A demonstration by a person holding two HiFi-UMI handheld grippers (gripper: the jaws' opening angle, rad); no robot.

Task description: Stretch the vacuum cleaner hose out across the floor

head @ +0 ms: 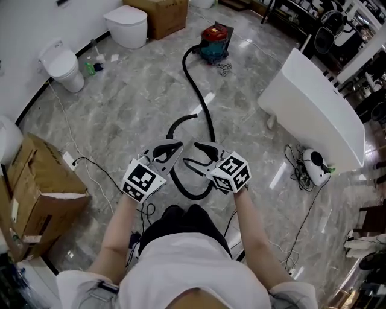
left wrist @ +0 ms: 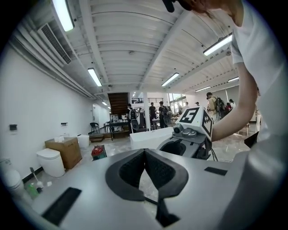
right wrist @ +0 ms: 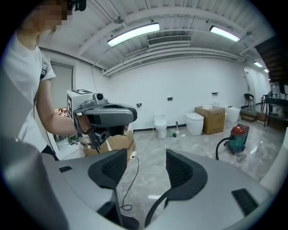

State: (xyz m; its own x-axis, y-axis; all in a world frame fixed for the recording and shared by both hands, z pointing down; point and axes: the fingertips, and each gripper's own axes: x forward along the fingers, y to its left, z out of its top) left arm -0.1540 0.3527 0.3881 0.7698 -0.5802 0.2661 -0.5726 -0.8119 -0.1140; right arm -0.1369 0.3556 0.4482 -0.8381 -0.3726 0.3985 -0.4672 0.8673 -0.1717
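Note:
A red and teal vacuum cleaner (head: pixel 214 40) stands on the marble floor at the far side. Its black hose (head: pixel 202 99) runs toward me and curls into a loop below my hands. Above that loop my left gripper (head: pixel 176 146) is shut with nothing in it; in the left gripper view its pads (left wrist: pixel 144 152) meet at the tip. Beside it, my right gripper (head: pixel 192 153) is open and holds nothing, and only floor shows between its jaws (right wrist: pixel 146 168). Neither gripper touches the hose. The vacuum cleaner (right wrist: pixel 236 134) also shows at the right of the right gripper view.
A white bathtub (head: pixel 313 108) stands at the right, with a white device (head: pixel 315 166) and tangled cables beside it. Two toilets (head: pixel 65 67) (head: pixel 128 24) and a cardboard box (head: pixel 160 15) line the far left wall. Another open box (head: pixel 36 187) sits at my left, with a thin cable (head: pixel 90 163) next to it.

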